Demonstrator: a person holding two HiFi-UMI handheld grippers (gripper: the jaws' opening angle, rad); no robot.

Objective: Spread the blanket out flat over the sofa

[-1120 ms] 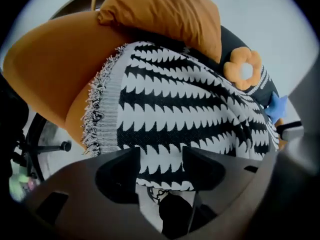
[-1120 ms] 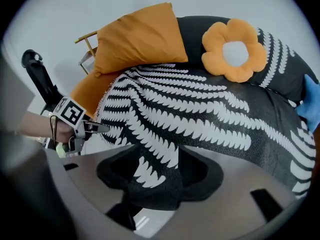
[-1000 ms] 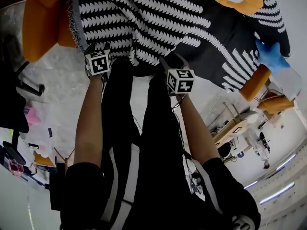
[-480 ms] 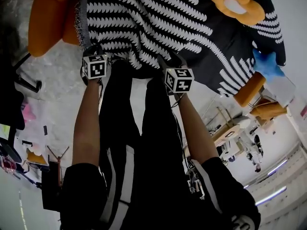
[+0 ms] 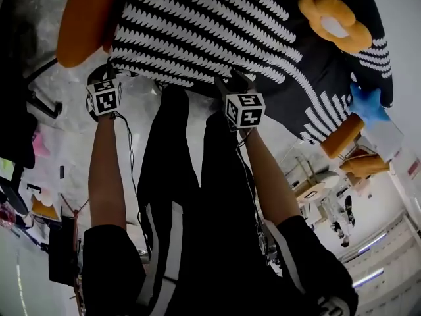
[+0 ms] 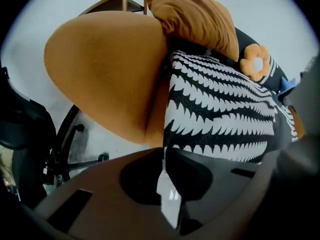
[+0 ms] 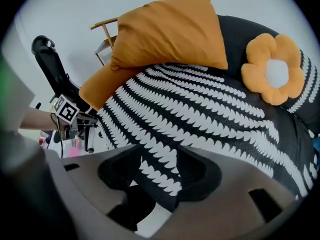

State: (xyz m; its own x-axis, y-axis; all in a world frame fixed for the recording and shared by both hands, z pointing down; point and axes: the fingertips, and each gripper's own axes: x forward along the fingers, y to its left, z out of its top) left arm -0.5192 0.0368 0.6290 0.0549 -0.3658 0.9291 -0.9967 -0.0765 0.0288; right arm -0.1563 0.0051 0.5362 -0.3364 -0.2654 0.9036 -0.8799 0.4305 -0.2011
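Note:
A black blanket with white stripes (image 5: 217, 31) lies over an orange sofa (image 5: 82, 25). My left gripper (image 5: 110, 70) is at the blanket's front left corner, beside the sofa's rounded arm (image 6: 105, 69). In the left gripper view its jaws (image 6: 162, 151) are shut, and the blanket's (image 6: 220, 109) edge runs in between the tips. My right gripper (image 5: 230, 85) is at the middle of the front edge. Its jaws (image 7: 155, 169) stand wide, having closed a little, and a hanging fold of blanket (image 7: 200, 109) lies loosely between them.
On the blanket lie an orange flower cushion (image 5: 334, 24) and a blue star cushion (image 5: 367, 104). An orange pillow (image 7: 170, 34) is at the back. An office chair base (image 6: 75, 149) stands left of the sofa. The person's black-trousered legs (image 5: 191, 176) are below the edge.
My left gripper has moved left along the sofa's front, and the blanket's left corner has stretched out with it toward the sofa arm. The right gripper has hardly shifted.

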